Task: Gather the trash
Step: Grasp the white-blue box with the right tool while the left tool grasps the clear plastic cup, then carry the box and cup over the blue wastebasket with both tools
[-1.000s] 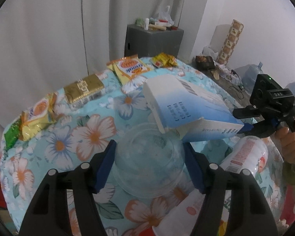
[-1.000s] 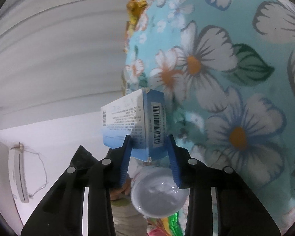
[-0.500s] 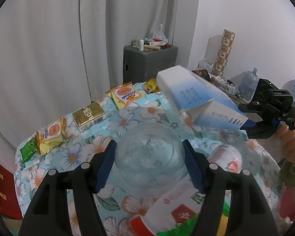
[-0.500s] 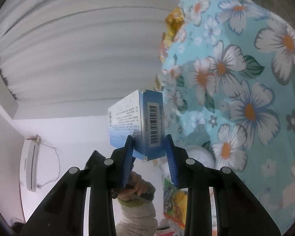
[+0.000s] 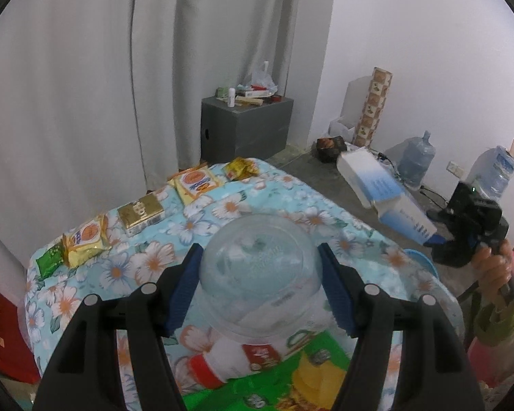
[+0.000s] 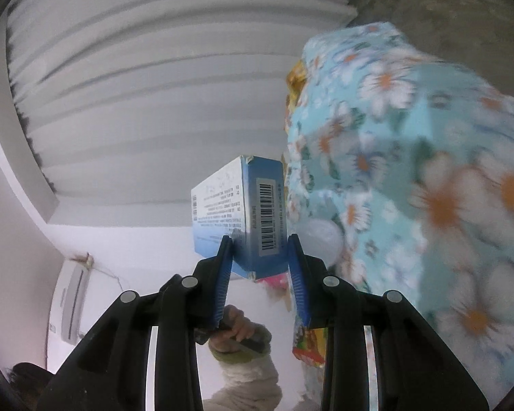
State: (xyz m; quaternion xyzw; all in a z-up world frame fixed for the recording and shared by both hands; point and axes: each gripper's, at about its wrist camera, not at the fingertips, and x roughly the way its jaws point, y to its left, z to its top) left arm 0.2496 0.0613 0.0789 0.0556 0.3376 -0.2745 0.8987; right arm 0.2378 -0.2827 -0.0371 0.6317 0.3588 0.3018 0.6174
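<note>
Jaws of left gripper clamped on clear round plastic bowl above floral tabletop, right gripper pinching blue-and-white cardboard box, lifted beside tabletop edge.

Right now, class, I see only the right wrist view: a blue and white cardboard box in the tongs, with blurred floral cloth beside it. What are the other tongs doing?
Observer: The left tongs are shut on a clear round plastic container, held over the floral tablecloth.
Operator: Is any trash left on the table?
Observer: Yes. Five snack packets line the far edge, running from a small green packet to a crumpled yellow wrapper.
Operator: Where is my box relative to the table?
Observer: The blue and white cardboard box appears to be past the table's right edge, over the grey floor.
</note>
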